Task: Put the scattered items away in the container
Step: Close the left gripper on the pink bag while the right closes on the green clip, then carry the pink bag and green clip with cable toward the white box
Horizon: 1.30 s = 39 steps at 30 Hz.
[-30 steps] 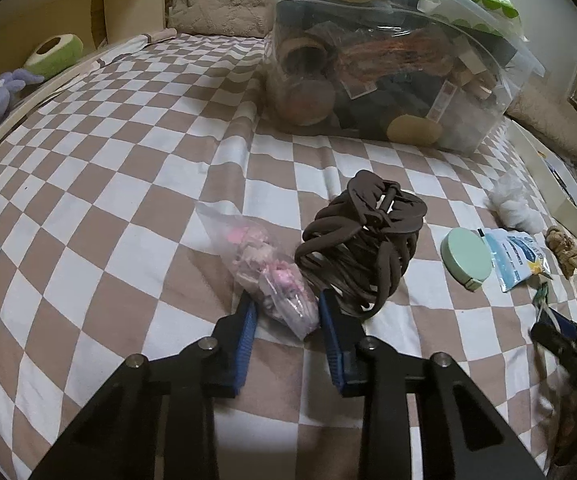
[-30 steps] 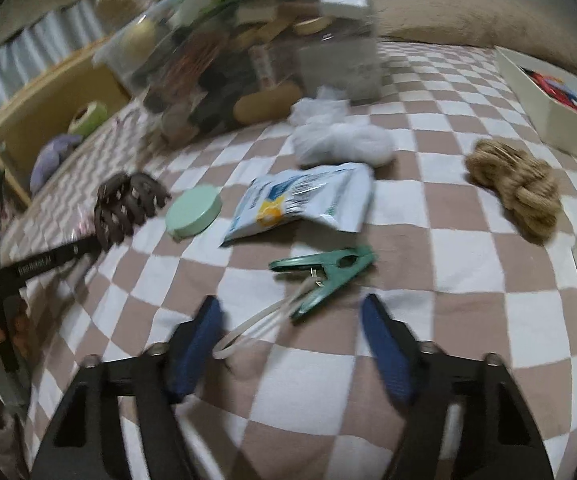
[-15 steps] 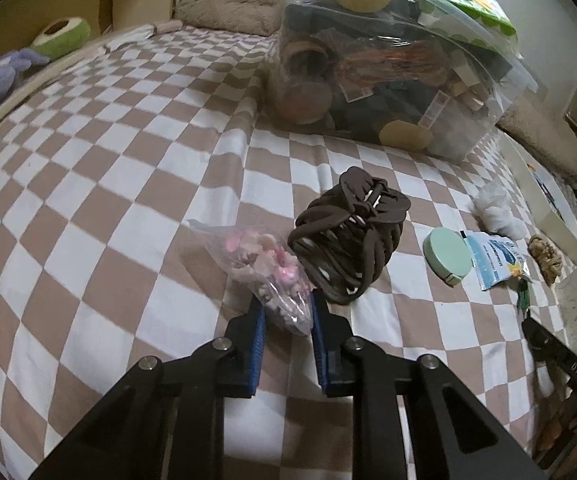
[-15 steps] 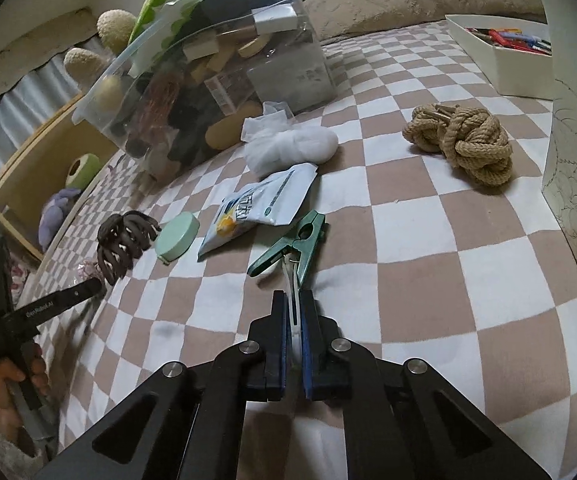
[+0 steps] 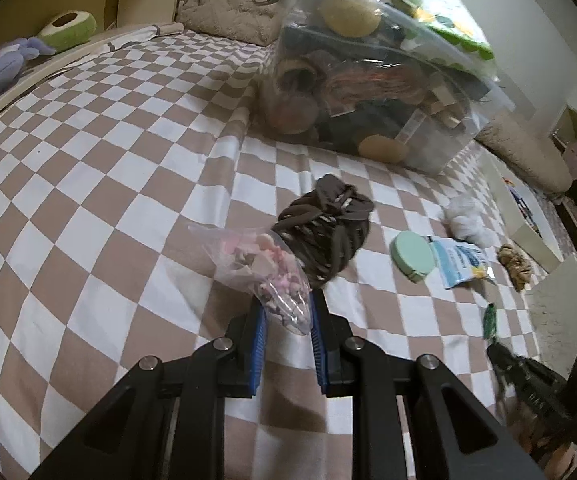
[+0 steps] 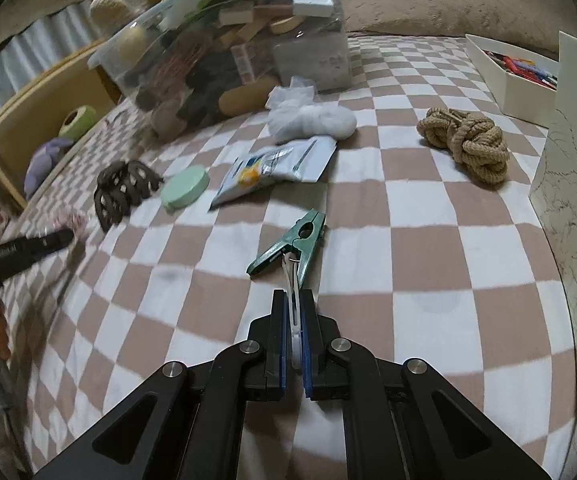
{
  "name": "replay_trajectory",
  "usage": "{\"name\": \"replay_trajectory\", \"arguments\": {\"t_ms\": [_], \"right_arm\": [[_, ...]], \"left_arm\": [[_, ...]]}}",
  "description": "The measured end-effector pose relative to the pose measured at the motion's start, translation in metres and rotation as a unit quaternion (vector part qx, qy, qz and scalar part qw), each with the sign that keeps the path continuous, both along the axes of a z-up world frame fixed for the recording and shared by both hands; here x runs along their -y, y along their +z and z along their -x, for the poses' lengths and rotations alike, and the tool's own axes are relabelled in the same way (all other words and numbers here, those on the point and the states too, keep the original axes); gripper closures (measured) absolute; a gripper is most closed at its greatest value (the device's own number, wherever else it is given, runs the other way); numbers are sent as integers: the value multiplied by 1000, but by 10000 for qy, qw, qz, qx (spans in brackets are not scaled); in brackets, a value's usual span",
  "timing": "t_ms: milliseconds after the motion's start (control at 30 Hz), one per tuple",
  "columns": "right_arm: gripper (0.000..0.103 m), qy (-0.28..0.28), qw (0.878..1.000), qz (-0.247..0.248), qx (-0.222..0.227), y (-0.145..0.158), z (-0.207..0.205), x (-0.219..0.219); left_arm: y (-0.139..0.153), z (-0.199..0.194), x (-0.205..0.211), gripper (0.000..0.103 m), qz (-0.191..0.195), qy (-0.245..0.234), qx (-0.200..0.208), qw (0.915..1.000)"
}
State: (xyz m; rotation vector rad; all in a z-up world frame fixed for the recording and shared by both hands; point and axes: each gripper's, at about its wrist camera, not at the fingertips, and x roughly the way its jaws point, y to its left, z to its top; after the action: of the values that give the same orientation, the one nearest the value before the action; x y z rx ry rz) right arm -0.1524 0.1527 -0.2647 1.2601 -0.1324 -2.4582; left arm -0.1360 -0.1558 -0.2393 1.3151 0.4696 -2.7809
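Left wrist view: left tongs (image 5: 286, 322) pinch the bead bag (image 5: 264, 266); right tongs (image 6: 294, 334) clamp the peg's cord (image 6: 290, 280).

Matt woven cloth on the brown-and-white checked bed cover (image 6: 428, 216). Clear glossy plastic for the large storage container (image 6: 308, 20) and the small crinkled bag of pink bits (image 5: 264, 268). Smooth matt plastic on the dark brown claw hair clip (image 5: 324, 232), the mint-green round case (image 6: 184, 188) and the green clothes peg (image 6: 292, 240). Rough twisted fibre in the beige rope bundle (image 6: 464, 144). Shiny printed foil on the white-and-blue sachet (image 6: 276, 164).
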Motion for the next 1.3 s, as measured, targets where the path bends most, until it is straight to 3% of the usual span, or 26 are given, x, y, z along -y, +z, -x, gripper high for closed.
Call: {"name": "replay_trajectory", "arguments": {"t_ms": [400,733,1000,1300], "right_arm": [[95,551,9921,-1095,-257,4,-36,18],[95,772,9894,-1198,-294,8,-54,15],[95,791,9945,-654,-217,25,-60,2],[96,693,9952,1,-686,77,-67,-7]], "left_arm": [[12,-17,-51,83,60,-557,-153,9983],[11,-37,-89,83,99,-891,-133,9959],[32,-62,-106,83,-45,-1056,-484,9932],[67,-86,-118,83,-240,-1269,-1057,9860]]}}
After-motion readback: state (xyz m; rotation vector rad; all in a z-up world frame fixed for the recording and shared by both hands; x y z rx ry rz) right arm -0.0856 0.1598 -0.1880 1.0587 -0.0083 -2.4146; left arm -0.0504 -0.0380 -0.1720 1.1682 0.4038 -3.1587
